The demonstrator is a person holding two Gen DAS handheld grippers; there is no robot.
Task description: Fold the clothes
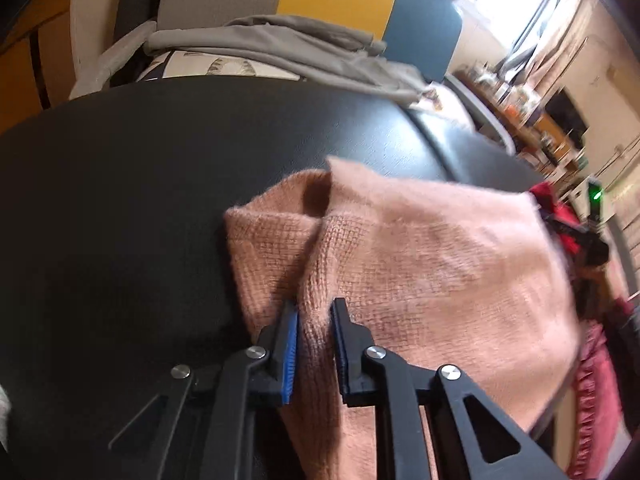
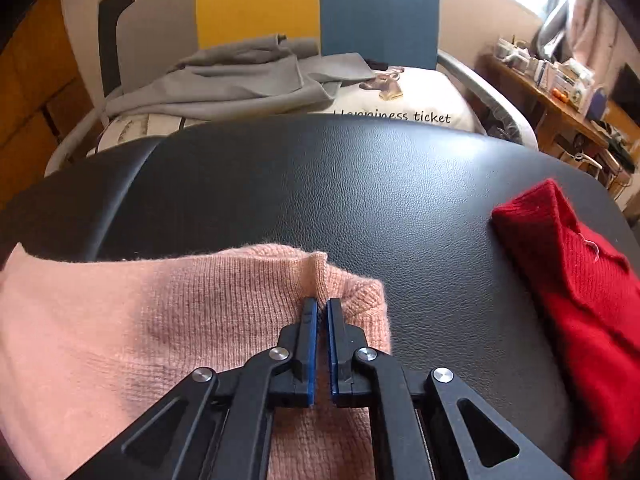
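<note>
While the black counter carries both garments, the pink sweater lies at its near edge, and a red sweater lies apart on the right. Left gripper fingers are narrowly parted, pinching a raised pink fold. Right gripper fingers are almost closed on another pink ridge. Only the right view shows the red sweater sharply; grey clothing lies beyond.

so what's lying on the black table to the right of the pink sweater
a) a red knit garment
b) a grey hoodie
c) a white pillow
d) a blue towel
a: in the right wrist view a red knit garment lies on the black table right of the pink sweater; the grey garment sits beyond the table's far edge.
</note>
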